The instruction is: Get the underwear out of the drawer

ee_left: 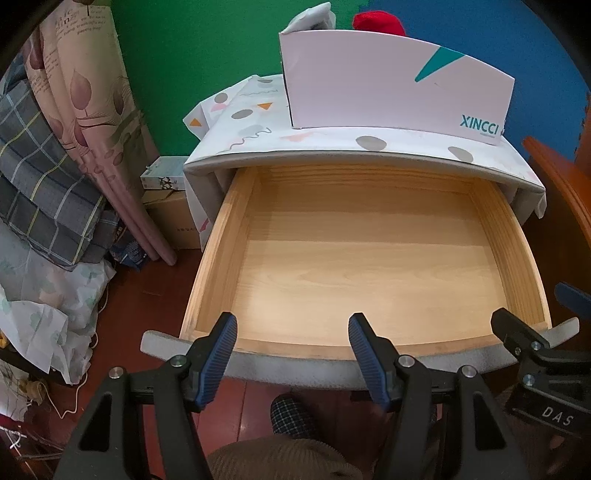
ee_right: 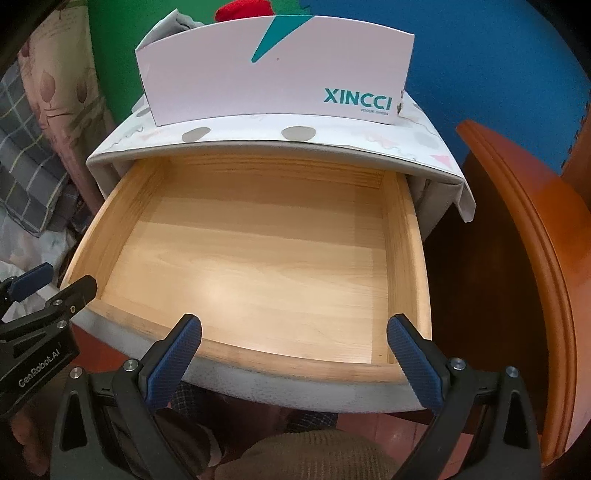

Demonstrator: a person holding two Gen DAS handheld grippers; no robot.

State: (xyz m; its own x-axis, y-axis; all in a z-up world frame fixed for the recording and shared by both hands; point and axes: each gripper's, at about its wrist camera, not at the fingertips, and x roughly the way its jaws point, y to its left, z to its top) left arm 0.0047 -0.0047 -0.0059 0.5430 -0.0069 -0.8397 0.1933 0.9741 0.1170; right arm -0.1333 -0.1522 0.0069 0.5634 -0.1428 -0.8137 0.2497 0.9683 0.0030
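Pale pine is filling most of both views: the drawer point(ee_left: 369, 258) point(ee_right: 258, 258) is standing pulled out from under a nightstand point(ee_left: 351, 155) point(ee_right: 258, 144) that is wearing a white cloth with grey dots and coloured shapes. Only bare wood is showing on the drawer floor. On top of the nightstand a white XINCCI box point(ee_left: 395, 92) point(ee_right: 273, 74) is sitting at the far side, and above its rim a grey piece of fabric point(ee_left: 314, 16) point(ee_right: 173, 22) and a red piece of fabric point(ee_left: 376, 22) point(ee_right: 243, 9) are poking up; whether either is the underwear, I cannot tell. To the right an orange-brown wooden panel point(ee_right: 535, 277) is curving past the drawer.

The left gripper point(ee_left: 293, 330) is hovering over the near left part of the drawer front, its blue-padded jaws spread wide and holding nothing. The right gripper point(ee_right: 295, 334) point(ee_left: 535, 325) is hovering over the near right part of the same front edge, jaws likewise spread wide, gripping nothing; in the right wrist view the left gripper point(ee_right: 55, 280) is showing just beside it at the left edge. Neither is clearly touching the wood.
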